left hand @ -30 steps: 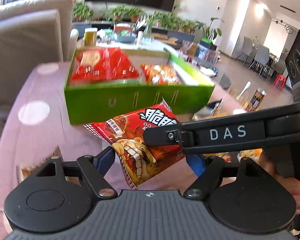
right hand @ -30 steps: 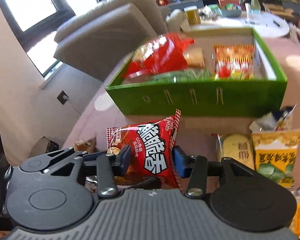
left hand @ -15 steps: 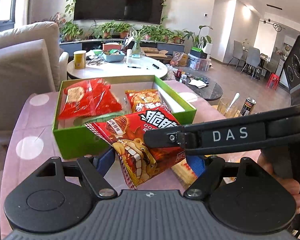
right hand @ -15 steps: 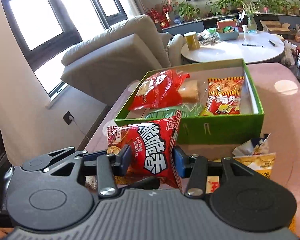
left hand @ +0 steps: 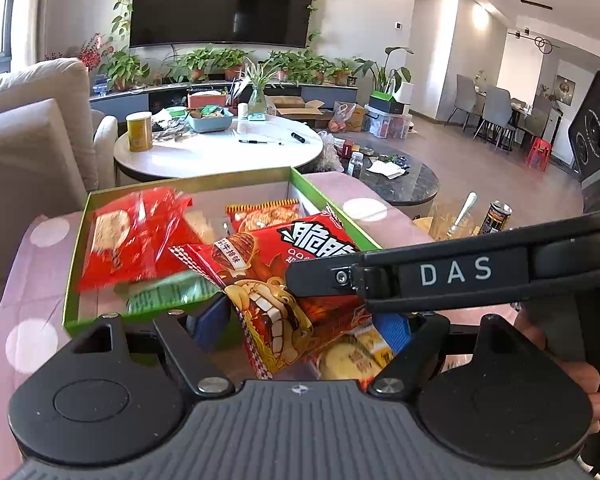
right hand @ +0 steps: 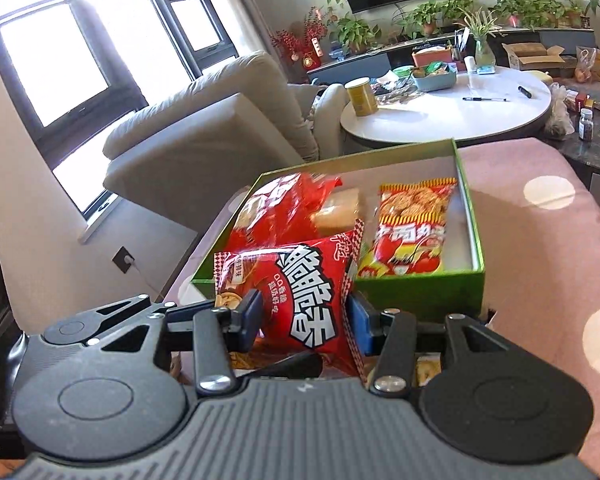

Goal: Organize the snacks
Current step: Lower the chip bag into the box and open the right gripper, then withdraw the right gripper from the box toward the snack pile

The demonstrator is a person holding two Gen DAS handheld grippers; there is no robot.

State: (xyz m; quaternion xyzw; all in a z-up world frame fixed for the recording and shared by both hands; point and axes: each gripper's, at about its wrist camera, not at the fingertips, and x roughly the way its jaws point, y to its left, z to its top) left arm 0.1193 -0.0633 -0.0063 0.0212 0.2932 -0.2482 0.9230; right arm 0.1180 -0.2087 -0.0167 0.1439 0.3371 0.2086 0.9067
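A red snack packet (left hand: 276, 280) (right hand: 300, 292) with white lettering hangs above the near wall of an open green box (left hand: 74, 276) (right hand: 420, 292). My right gripper (right hand: 302, 316) is shut on its middle, blue pads pressing both sides; its black arm crosses the left wrist view from the right. My left gripper (left hand: 302, 324) holds the packet's lower end, jaws half wide, pads against its edges. In the box lie a large red bag (left hand: 136, 232) (right hand: 276, 204), an orange and yellow packet (left hand: 264, 216) (right hand: 412, 228) and a green packet (left hand: 168, 292).
The box stands on a pink dotted tablecloth (left hand: 32, 280). More snack packets (left hand: 352, 356) lie under the grippers. A can (left hand: 498, 216) and a glass with a spoon (left hand: 452, 220) stand to the right. Behind are a beige sofa (right hand: 204, 136) and a white round table (right hand: 448, 116).
Both grippers have risen and gone forward with the red packet held the same way. The box, earlier seen from its side, now shows from above, with the packet over its near wall.
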